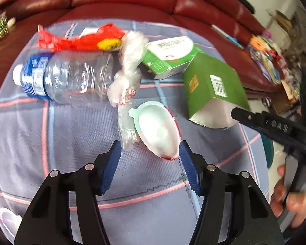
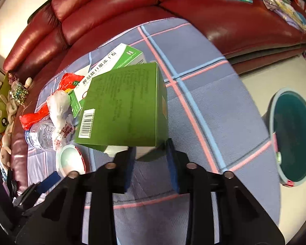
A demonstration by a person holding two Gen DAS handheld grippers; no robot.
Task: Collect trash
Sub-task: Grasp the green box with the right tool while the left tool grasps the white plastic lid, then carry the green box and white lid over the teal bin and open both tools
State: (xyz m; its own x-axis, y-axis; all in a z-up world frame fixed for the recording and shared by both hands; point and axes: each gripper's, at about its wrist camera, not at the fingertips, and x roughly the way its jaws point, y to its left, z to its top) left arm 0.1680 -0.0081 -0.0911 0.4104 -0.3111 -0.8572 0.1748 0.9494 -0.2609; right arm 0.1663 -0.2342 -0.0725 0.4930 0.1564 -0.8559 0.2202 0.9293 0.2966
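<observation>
left wrist view: the left gripper (image 1: 150, 153) hangs over a grey-blue checked cloth (image 1: 51, 143) with its jaws spread wide. the white cup (image 1: 157, 130) with a red rim lies on its side between the blue pads, its rim just beside the right pad (image 1: 188, 169); contact is hard to judge through the blur. at 10 o'clock from the cup lies a clear bottle (image 1: 67, 77) with a blue label, and above it a red wrapper (image 1: 75, 38). a crumpled clear bag (image 1: 128, 65) sits at 12 o'clock, with a small green and white box (image 1: 169, 55) at 1 o'clock. the big green box (image 1: 212, 89) is at 2 o'clock, with the right gripper's black finger (image 1: 255, 120) at its open end.

right wrist view: the right gripper (image 2: 150, 149) pinches the lower edge of the big green box (image 2: 124, 106), jaws closed onto it, the box tilted up off the cloth (image 2: 204, 106). a teal bin (image 2: 293, 136) stands on the floor at 3 o'clock. the cup (image 2: 70, 159) lies at 9 o'clock, the bottle (image 2: 40, 134) just beyond it. a red sofa (image 2: 112, 6) backs everything.
</observation>
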